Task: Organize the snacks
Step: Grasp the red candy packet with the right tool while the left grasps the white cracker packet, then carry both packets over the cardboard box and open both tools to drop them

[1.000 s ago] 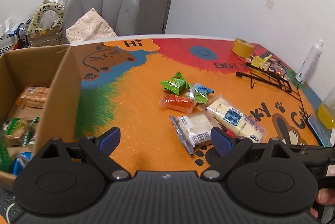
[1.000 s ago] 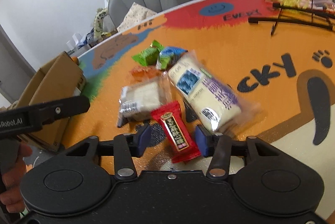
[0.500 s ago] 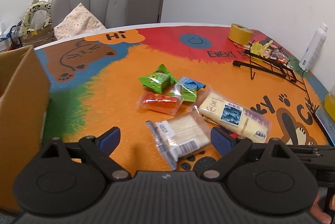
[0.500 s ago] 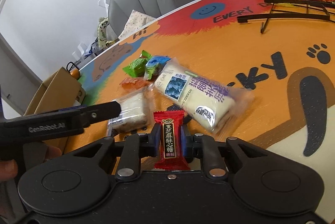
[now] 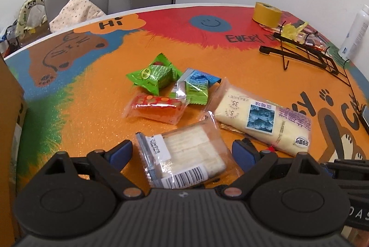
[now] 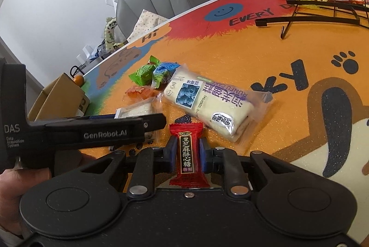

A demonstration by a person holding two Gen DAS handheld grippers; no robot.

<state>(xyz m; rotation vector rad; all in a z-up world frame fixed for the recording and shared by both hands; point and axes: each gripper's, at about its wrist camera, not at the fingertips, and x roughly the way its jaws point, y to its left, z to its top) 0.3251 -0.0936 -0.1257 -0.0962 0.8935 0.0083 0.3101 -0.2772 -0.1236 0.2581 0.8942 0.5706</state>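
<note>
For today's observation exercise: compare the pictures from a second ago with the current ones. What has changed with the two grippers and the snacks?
The right gripper closed on the red candy, which lay loose between its fingers. The left gripper, open throughout, swung from the cardboard box to straddle the clear-wrapped cake. The long cake packet and the other snacks stayed put.

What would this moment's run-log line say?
left tool: open, straddling clear-wrapped cake | right tool: shut on red candy | cardboard box: beside table

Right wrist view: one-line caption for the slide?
Right gripper clamps a red candy above the orange table; left gripper reaches toward the snack pile.
</note>
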